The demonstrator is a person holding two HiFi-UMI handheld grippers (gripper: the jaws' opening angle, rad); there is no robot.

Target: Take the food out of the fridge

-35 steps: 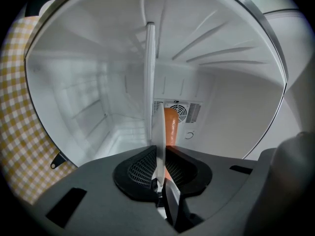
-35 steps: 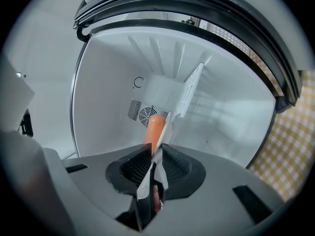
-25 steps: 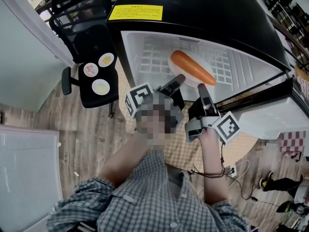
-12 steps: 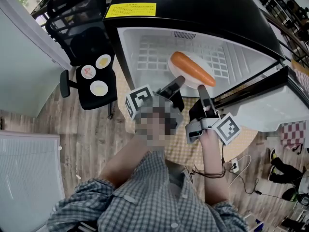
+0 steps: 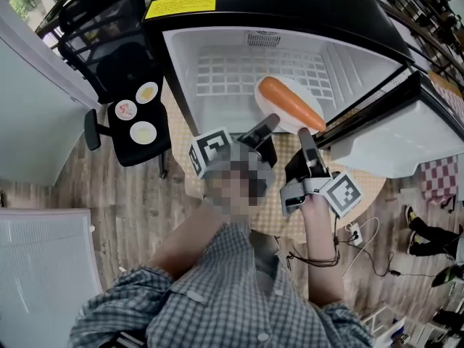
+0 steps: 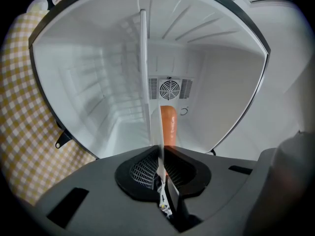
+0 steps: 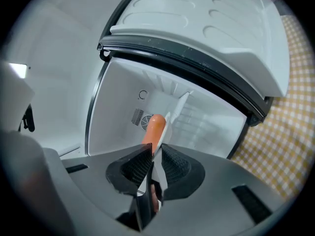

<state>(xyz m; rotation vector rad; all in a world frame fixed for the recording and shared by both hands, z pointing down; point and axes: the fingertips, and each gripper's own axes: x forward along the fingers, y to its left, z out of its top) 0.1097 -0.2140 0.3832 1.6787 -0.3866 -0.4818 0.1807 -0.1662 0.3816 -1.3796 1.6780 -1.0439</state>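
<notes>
Head view has us standing before the open black fridge (image 5: 304, 9), holding a white plate (image 5: 265, 105) at the fridge's mouth. An orange sausage (image 5: 291, 101) lies on the plate, and the fridge's white wire shelf (image 5: 232, 75) is behind it. Our left claw (image 6: 161, 154) is clenched on the plate's rim, its jaws having just been closing on it. Our right claw (image 7: 152, 157) grasps the rim as well. Left of the fridge, a black chair (image 5: 123, 67) carries three small dishes (image 5: 143, 131).
</notes>
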